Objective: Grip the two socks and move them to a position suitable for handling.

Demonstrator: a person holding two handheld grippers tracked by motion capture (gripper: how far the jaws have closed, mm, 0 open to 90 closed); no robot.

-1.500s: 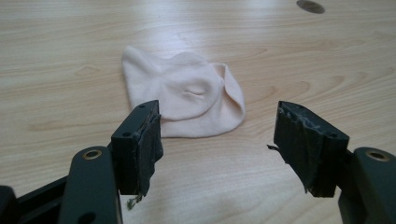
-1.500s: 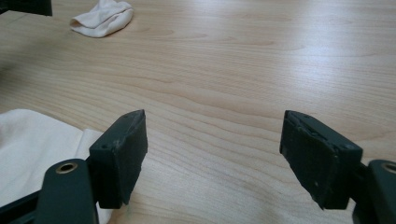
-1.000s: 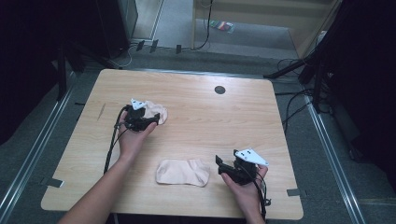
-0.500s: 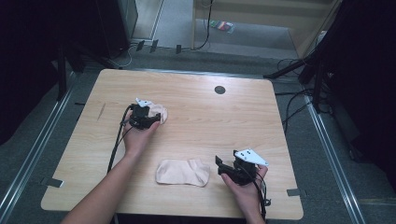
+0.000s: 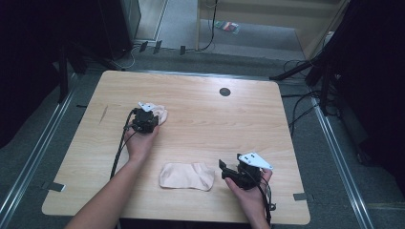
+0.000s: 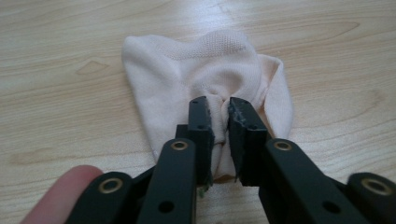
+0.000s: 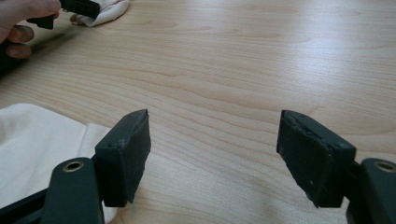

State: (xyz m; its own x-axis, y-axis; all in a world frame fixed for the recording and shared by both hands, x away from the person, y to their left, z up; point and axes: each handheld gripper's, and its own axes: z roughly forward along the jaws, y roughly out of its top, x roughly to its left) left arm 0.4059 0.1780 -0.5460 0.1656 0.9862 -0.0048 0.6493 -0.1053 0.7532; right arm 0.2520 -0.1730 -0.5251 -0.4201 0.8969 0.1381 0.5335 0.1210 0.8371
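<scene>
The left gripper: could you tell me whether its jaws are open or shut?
Shut: the left gripper pinches a fold of the pale peach fabric sock between nearly closed jaws.

- Table (image 5: 200, 109) is showing pale wood grain with a smooth, faint sheen;
- sock (image 6: 205, 79) is looking like soft matt knit cloth;
- left gripper (image 6: 219, 112) is looking matt black, brass-coloured rivets glinting.

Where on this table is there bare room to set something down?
The far right quarter, beyond the right gripper and right of the round hole, is bare wood. So is the middle strip between the far sock and the near sock. The near edge is crowded.
</scene>
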